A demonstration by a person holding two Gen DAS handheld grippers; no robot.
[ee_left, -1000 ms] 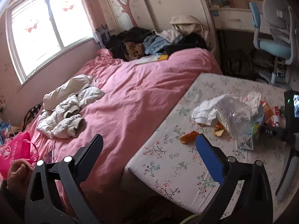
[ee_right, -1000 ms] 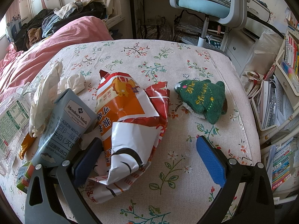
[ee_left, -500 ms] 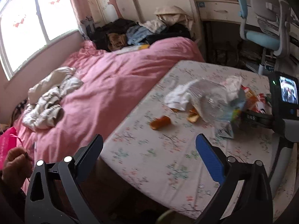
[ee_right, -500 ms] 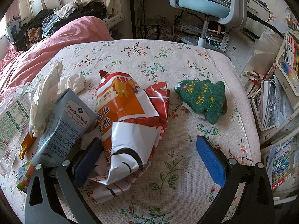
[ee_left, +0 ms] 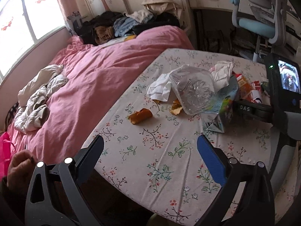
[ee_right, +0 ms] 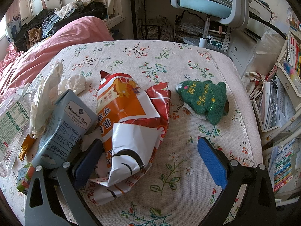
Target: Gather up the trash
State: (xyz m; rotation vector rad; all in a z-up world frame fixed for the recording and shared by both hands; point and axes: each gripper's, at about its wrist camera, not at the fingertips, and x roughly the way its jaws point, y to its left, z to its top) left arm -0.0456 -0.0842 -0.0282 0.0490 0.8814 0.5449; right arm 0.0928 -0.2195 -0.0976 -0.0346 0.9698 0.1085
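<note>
Straddling the crumpled orange-and-white snack bag [ee_right: 131, 124], your right gripper [ee_right: 148, 156] rests spread wide with nothing held, its dark finger wedged between the bag and the grey-blue milk carton [ee_right: 65, 126] to take the bag. Your left gripper [ee_left: 150, 150], likewise agape and empty, hovers over the floral-cloth table [ee_left: 160, 169], short of the orange wrapper [ee_left: 140, 115] and clear plastic container [ee_left: 193, 92].

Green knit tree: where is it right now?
Right wrist view, right of centre: the green knit tree lies on the floral sheet, just right of the snack bag, beyond the blue pad.
</note>
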